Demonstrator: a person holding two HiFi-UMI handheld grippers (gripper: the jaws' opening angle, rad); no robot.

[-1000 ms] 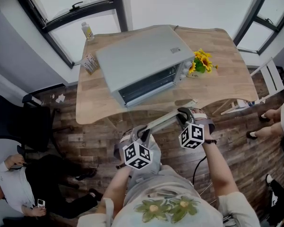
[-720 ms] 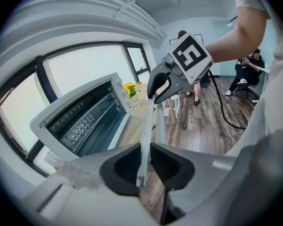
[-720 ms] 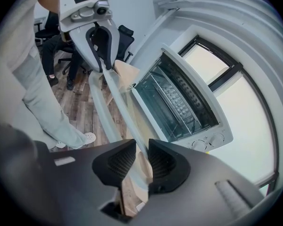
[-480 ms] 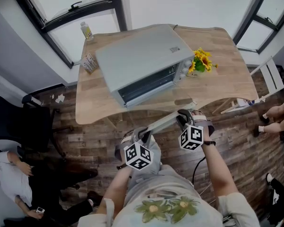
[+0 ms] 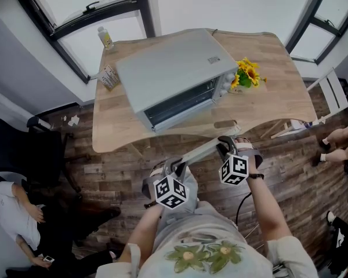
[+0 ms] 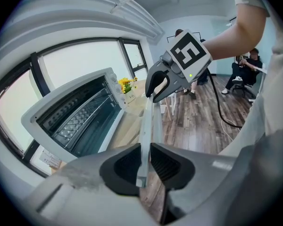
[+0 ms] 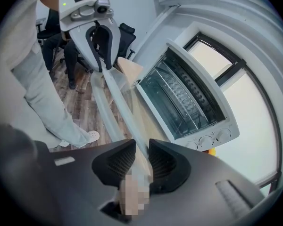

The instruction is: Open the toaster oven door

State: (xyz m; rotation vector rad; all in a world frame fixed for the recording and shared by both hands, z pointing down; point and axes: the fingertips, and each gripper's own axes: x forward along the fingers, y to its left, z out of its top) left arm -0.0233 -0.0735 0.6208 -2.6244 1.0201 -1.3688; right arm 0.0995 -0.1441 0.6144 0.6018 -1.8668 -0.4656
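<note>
Toaster oven door (image 5: pixel 198 135): clear glass, barely making out pane; clamping its pale flat metal handle (image 5: pixel 200 148) in ribbed black jaws of left gripper (image 6: pixel 145 150) and right gripper (image 7: pixel 140 160).

Your head camera looks steeply down from high above the light wooden desk (image 5: pixel 278 80), covering its whole top. Your gripper cameras sit close off its near edge, facing each other along the pale door bar (image 6: pixel 145 135); all three share the silver box-shaped toaster oven (image 5: pixel 174 77).
</note>
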